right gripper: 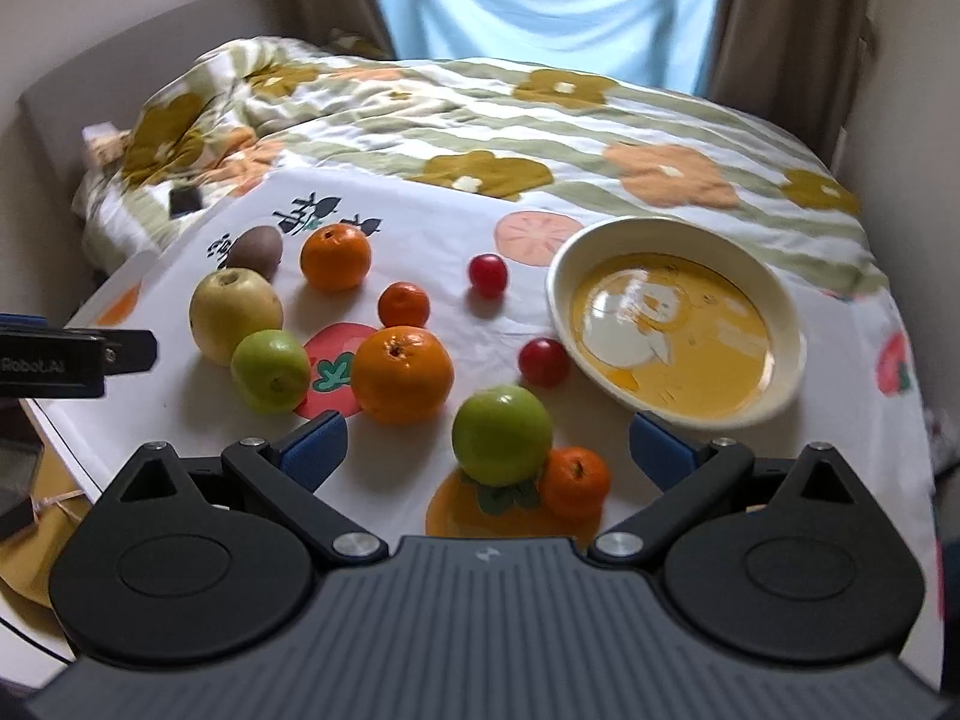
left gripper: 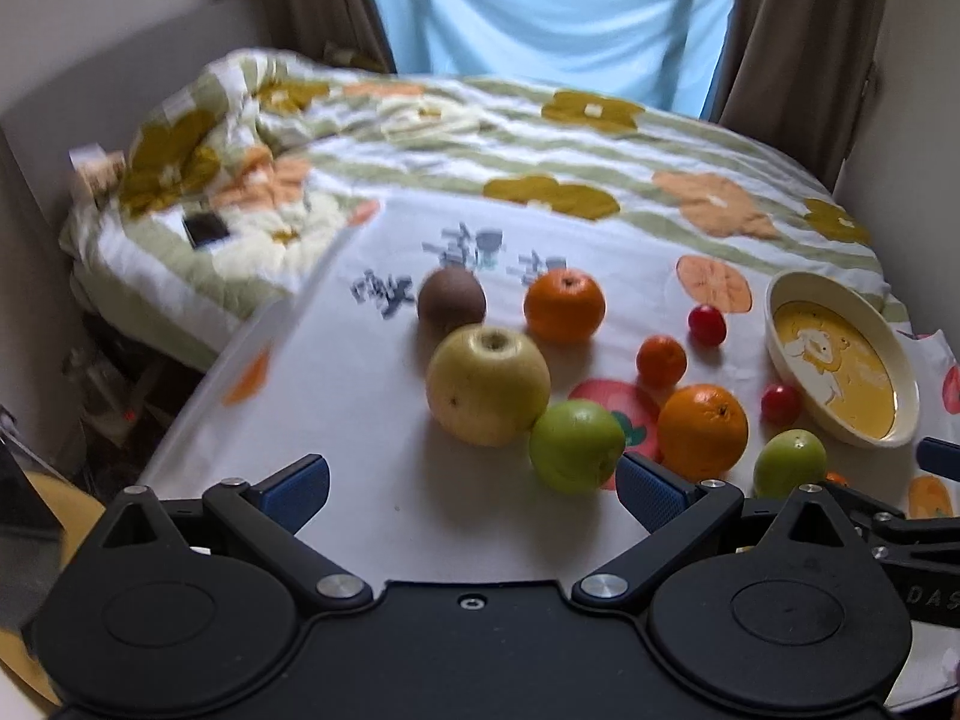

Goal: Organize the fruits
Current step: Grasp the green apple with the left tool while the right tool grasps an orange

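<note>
Green and round, the small green apple (right gripper: 501,434) sits on the table (right gripper: 420,222) right in front of the right tongs (right gripper: 487,445). A little orange (right gripper: 575,481) touches its side. The yellow bowl (right gripper: 780,324) is near, a bit further back and to the right, with nothing in it. The apple looks hard and smooth, so it may slip or roll. I think it is best to pinch it across its fat middle. The right tongs are wide open and hold nothing, pointing down at the apple. The left tongs (left gripper: 474,480) are wide open too, with nothing in them, low over the table near another green apple (left gripper: 575,445) and a big yellow apple (left gripper: 487,383).
</note>
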Tool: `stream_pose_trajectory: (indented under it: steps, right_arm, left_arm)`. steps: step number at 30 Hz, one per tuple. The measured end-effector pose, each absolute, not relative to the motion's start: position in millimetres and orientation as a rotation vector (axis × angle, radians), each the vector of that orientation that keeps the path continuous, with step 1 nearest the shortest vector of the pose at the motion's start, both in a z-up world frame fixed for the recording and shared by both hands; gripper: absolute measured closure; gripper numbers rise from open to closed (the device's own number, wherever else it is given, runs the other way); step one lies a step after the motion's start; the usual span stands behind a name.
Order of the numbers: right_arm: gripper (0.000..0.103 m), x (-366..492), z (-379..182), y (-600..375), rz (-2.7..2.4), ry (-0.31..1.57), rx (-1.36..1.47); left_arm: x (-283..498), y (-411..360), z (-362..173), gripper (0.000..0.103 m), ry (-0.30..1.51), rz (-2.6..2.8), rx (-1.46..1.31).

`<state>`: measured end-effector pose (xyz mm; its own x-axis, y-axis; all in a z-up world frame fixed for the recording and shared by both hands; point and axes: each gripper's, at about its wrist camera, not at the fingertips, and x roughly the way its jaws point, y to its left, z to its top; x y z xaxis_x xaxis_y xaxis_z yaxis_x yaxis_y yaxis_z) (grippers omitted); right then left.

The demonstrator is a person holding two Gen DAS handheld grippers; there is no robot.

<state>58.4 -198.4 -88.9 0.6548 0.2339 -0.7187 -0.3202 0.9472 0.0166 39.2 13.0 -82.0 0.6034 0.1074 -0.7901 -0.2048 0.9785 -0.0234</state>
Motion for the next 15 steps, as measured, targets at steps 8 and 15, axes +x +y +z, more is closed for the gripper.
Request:
stream_pose_trajectory:
  steps: [8,15]
  right_arm:
    - [0.0,80.5,-118.4,-179.0,0.467,0.736,-0.279]
    - [0.002,92.5,-143.1,-165.2,0.589,0.716,-0.393]
  left_arm:
    - [66.3,17.0,-109.6,0.002,0.983,0.118,-0.264]
    - [83.6,11.9,-131.1,0.01,1.049,0.067,-0.347]
